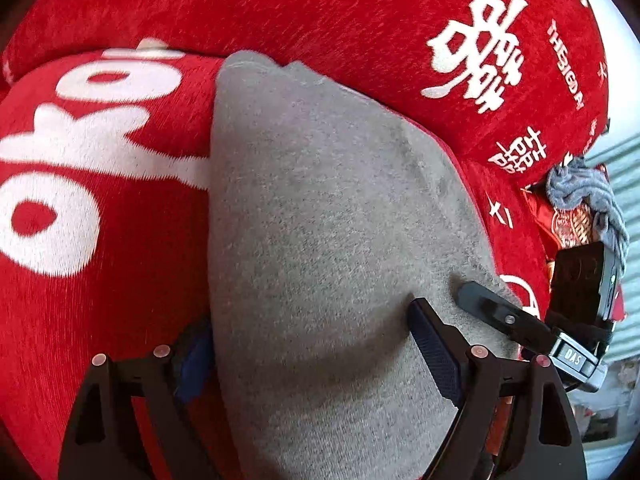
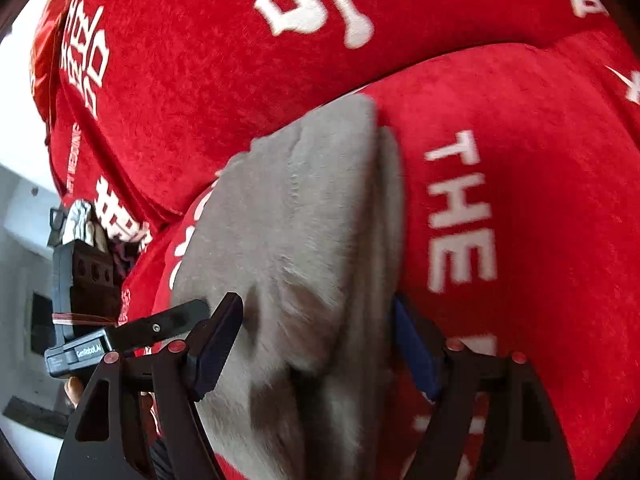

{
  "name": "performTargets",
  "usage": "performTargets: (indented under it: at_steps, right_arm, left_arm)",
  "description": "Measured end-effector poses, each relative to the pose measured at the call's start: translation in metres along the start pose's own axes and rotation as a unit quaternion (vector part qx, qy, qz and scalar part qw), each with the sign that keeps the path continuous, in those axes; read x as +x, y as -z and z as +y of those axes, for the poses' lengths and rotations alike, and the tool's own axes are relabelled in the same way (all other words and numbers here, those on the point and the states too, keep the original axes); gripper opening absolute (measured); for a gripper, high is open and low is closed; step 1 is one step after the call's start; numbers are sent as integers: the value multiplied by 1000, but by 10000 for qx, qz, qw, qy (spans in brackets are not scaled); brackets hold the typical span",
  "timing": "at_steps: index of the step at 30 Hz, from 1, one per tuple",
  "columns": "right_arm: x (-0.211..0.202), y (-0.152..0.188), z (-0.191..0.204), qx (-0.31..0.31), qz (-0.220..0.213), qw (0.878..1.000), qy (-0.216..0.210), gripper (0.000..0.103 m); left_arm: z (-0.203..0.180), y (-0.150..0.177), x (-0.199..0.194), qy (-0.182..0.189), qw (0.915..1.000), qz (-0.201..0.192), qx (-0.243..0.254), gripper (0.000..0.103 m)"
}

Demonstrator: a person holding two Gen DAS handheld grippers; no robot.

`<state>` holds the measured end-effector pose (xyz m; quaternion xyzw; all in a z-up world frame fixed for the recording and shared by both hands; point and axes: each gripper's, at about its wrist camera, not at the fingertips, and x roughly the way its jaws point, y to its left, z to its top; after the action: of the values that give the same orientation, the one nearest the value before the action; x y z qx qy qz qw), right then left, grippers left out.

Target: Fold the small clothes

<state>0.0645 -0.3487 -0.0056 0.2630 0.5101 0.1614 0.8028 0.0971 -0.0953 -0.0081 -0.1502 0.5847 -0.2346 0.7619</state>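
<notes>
A small grey garment (image 1: pixel 328 216) lies folded on a red cushion with white lettering (image 1: pixel 80 184). My left gripper (image 1: pixel 308 344) stands wide around the garment's near end; its left finger is partly hidden under the cloth edge and its right finger (image 1: pixel 436 352) presses on top. In the right wrist view the same grey garment (image 2: pixel 304 248) runs between the fingers of my right gripper (image 2: pixel 316 344), the right finger partly hidden by the cloth edge. The right gripper also shows in the left wrist view (image 1: pixel 504 316), touching the garment's right edge.
A red backrest cushion with white characters (image 1: pixel 400 20) rises behind the garment. A crumpled grey cloth (image 1: pixel 580 188) lies at the right end of the seat. The left gripper's body (image 2: pixel 88 312) shows at the left of the right wrist view. Pale wall beyond.
</notes>
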Motion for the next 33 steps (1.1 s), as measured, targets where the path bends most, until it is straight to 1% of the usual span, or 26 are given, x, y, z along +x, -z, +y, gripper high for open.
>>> performTargets:
  at_steps: [1,2,3,4,5,6,8,11,15,18,23,33]
  right_arm:
    - [4,0,4,-98,22,9999,57,70]
    - [7,0,9,-227,42,9996,134,64]
    - [9,1,14,-334,50,9992,203,57]
    - [8,1,15,-358,34,9991,211,54]
    - [8,1,16,-386,-3,9990,217,48]
    - [6,2,18,-432,-46,9988,225,44]
    - [4,3,21,-527,-96,9981,288,41]
    - [2,4,30,-741,-152,9960,480,39]
    - [-1,6,48,-1064,-260,9912,741,37]
    - [-5,7,58,-1220,-318,9884,851,36]
    - [-11,12,72,-1405,-360,9850,938,36]
    - [-22,33,96,-1610,-462,9816,912,35]
  left_arm:
    - [-1,0,1,-35,10000,-30,83,88]
    - [-2,0,1,-60,9999,-77,131,86]
    - [-2,1,1,-68,9997,-135,178,83]
    - [-4,2,0,-96,9994,-211,242,79]
    - [-6,4,-2,-106,9991,-289,301,74]
    - [-7,5,-4,-117,9987,-352,362,71]
    - [-11,7,-8,-187,9974,-486,503,62]
    - [-17,8,-14,-291,9954,-634,664,54]
    - [-27,12,-22,-540,9905,-819,963,49]
    - [-33,15,-26,-649,9878,-877,1111,48]
    - [-37,20,-36,-688,9862,-946,1169,47]
    - [-35,45,-64,-750,9839,-1098,1196,47]
